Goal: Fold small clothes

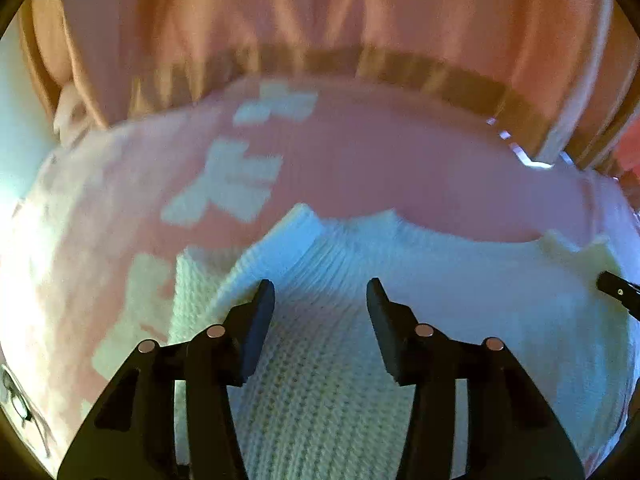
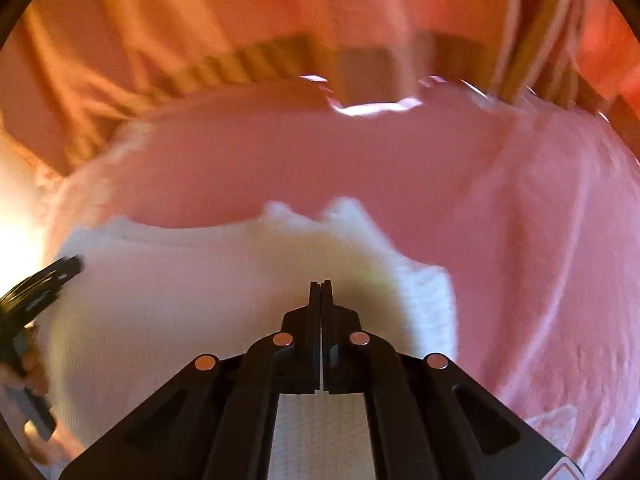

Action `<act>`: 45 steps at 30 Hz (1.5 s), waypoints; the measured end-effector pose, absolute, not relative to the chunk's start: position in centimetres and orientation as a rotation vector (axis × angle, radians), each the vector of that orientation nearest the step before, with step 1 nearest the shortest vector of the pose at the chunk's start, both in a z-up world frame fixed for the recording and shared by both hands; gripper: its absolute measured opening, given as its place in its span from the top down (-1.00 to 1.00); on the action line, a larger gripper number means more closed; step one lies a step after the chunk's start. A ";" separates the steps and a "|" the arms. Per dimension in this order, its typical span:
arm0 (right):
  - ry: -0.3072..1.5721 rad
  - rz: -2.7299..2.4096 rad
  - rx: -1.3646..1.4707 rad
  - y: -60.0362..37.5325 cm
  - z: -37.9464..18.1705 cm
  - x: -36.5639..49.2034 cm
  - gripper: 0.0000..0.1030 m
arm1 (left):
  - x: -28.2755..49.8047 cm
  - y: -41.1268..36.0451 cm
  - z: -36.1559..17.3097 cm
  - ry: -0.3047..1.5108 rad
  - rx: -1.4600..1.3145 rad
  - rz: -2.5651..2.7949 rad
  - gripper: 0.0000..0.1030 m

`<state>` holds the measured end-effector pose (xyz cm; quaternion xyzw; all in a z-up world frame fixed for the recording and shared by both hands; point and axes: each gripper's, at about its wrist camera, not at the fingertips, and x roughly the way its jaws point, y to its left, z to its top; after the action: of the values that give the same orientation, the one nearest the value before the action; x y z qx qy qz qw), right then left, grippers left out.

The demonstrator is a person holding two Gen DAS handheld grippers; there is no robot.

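I hold my left gripper (image 1: 320, 292) over a white knitted garment (image 1: 328, 380), and its fingers (image 1: 260, 320) stand apart with nothing pressed between the pads; the ribbed knit lies just under them, in the gap. My right gripper (image 2: 321, 292) is over the same white knitted garment (image 2: 180, 300), toward its right end, and its fingers (image 2: 315, 320) are pressed flat together, pad against pad; I cannot tell whether a thin fold of knit is nipped at their tips, and I see none between them. The garment lies spread on a pink cloth (image 1: 380, 168), with its wavy far edge running across that cloth. Left of the garment, the pink cloth carries pale blocky patches (image 1: 236, 184). Beyond the garment, past the far edge of the pink cloth, a brown striped band (image 2: 256, 60) runs across, and above it hang orange folds of fabric (image 1: 200, 20). From the right wrist camera my left gripper (image 2: 76, 262) shows at the garment's left end, with a hand (image 2: 28, 364) behind it. Both views are blurred.
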<state>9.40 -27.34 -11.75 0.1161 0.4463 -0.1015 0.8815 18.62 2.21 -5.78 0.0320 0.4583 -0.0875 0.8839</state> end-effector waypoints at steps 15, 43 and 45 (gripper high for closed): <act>0.857 -0.211 0.236 -27.4 -9.5 7.9 1.00 | 18.6 2.9 -5.9 0.937 0.072 -0.146 0.21; 0.830 -0.169 0.211 -29.6 -9.3 9.3 0.86 | 21.8 5.4 -3.5 0.896 -0.090 -0.254 0.93; 0.831 -0.182 0.214 -30.2 -9.7 9.5 0.86 | 22.3 5.5 -3.7 0.887 -0.072 -0.228 0.93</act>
<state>9.55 -30.17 -9.72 0.1038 0.4024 -0.0883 0.9053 22.26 5.47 -3.68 -0.0348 0.4282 -0.1100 0.8963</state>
